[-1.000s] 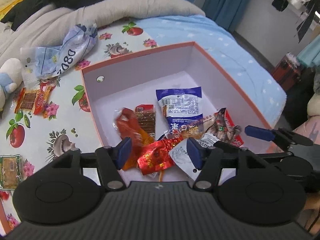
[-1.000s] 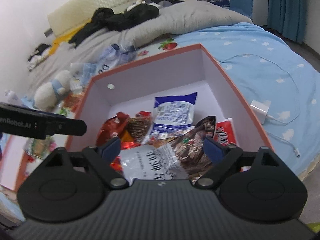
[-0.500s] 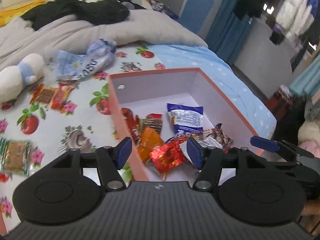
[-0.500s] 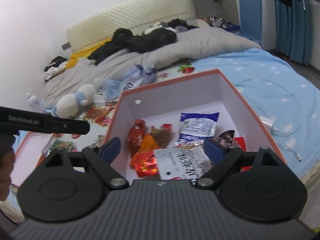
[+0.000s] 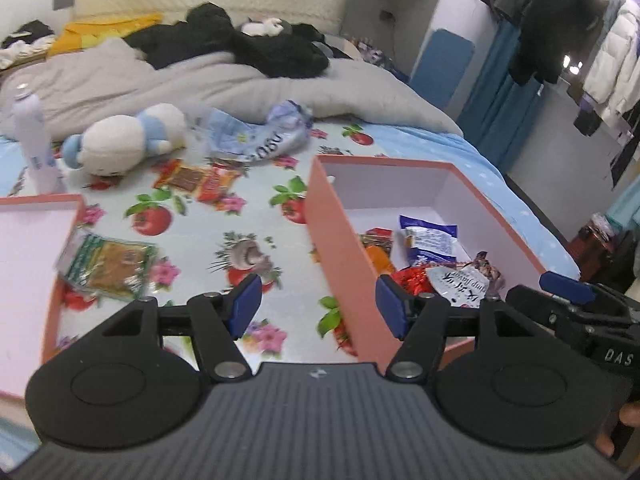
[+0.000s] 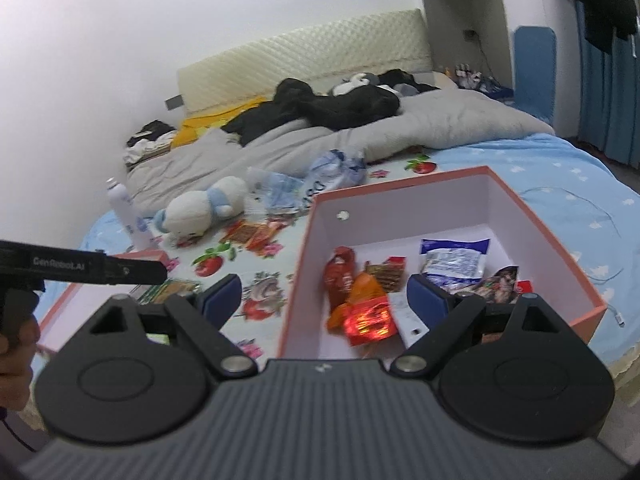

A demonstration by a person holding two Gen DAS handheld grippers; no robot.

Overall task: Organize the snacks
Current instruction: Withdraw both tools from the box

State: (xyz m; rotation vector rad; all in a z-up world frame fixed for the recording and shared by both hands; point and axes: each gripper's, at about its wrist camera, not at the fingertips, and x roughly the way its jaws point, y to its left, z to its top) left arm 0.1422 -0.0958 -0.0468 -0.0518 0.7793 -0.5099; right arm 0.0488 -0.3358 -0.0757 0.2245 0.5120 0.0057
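A pink-walled box (image 5: 340, 240) (image 6: 520, 196) on the bed holds several snack packets, among them a blue-and-white packet (image 5: 430, 240) (image 6: 456, 258), a shiny red packet (image 6: 370, 320) and a white pouch (image 5: 460, 286). My left gripper (image 5: 318, 306) is open and empty above the box's left wall. My right gripper (image 6: 324, 298) is open and empty, high above the box's near left part. On the fruit-print cloth lie a green-and-brown packet (image 5: 106, 266) (image 6: 168, 290) and a red-brown packet (image 5: 196, 178) (image 6: 252, 234).
A second pink box or lid (image 5: 24, 260) (image 6: 72, 300) lies at the left. A plush toy (image 5: 120, 144) (image 6: 204, 208), a white bottle (image 5: 34, 140) (image 6: 128, 216), a crumpled blue-white bag (image 5: 264, 136) (image 6: 320, 180) and grey bedding with black clothes (image 5: 248, 44) lie behind.
Both grippers have risen and pulled back from the box, so more of the bed shows. The left gripper has shifted left, from over the box's inside to over its left wall.
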